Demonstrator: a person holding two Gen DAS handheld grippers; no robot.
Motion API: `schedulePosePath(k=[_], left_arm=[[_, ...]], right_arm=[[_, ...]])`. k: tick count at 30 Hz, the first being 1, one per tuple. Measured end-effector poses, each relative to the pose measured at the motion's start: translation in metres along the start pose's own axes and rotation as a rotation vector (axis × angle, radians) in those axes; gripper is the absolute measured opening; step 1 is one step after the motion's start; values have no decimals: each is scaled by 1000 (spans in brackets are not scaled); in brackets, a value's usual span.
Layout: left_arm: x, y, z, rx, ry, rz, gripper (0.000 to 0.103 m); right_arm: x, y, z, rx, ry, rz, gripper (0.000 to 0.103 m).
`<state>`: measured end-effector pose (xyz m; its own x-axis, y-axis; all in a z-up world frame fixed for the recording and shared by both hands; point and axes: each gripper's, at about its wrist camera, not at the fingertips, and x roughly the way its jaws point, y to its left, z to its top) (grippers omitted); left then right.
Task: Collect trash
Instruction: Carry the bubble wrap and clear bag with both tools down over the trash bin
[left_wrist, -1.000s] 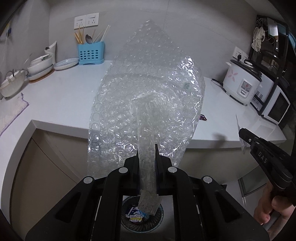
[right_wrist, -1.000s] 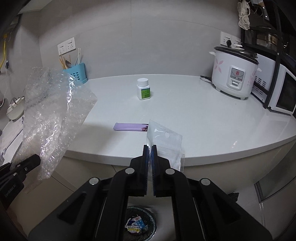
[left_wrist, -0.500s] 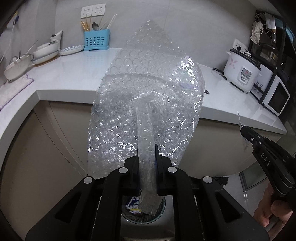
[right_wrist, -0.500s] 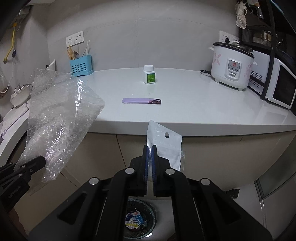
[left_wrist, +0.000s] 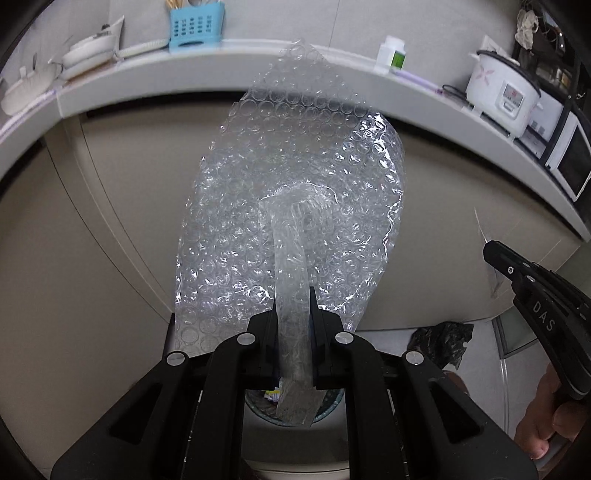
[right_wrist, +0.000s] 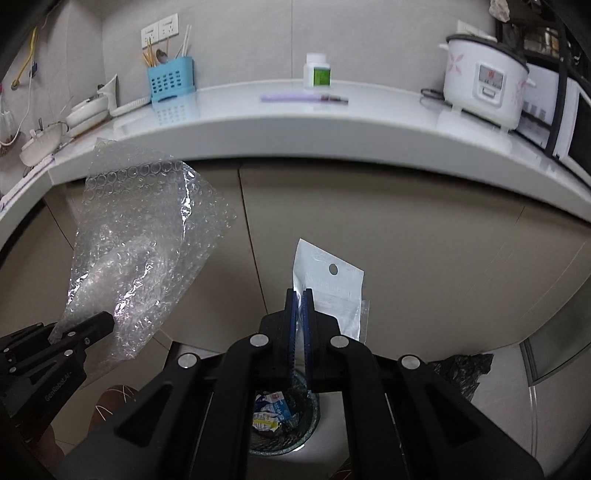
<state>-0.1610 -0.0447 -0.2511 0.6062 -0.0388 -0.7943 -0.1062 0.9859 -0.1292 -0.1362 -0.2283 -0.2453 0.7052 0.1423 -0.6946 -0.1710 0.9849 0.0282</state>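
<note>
My left gripper (left_wrist: 292, 295) is shut on a big sheet of clear bubble wrap (left_wrist: 295, 206) that stands up in front of the cabinet doors; a strip of it hangs down over the waste bin (left_wrist: 328, 404). From the right wrist view the same bubble wrap (right_wrist: 147, 236) shows at the left, pinched by the left gripper (right_wrist: 105, 319). My right gripper (right_wrist: 299, 295) is shut on a small clear plastic packet (right_wrist: 332, 291) with a hang hole. Below its jaws sits the round waste bin (right_wrist: 312, 417) holding wrappers. In the left wrist view the right gripper (left_wrist: 489, 249) reaches in from the right.
The white counter edge (right_wrist: 332, 136) arcs above both grippers, carrying a purple stick (right_wrist: 295, 98), a white bottle (right_wrist: 317, 70), a rice cooker (right_wrist: 484, 85), a blue utensil holder (right_wrist: 170, 79) and dishes (right_wrist: 86, 110). A crumpled black bag (right_wrist: 461, 369) lies on the floor right of the bin.
Both grippers have sunk from above the countertop to below its edge, in front of the cabinets and over the bin. Each still holds its piece of trash.
</note>
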Motion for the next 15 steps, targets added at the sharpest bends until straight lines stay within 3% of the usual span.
schedulePosePath(k=[15], left_arm=[[111, 15, -54, -22, 152, -17, 9]], right_arm=[[100, 4, -79, 28, 117, 31, 3]])
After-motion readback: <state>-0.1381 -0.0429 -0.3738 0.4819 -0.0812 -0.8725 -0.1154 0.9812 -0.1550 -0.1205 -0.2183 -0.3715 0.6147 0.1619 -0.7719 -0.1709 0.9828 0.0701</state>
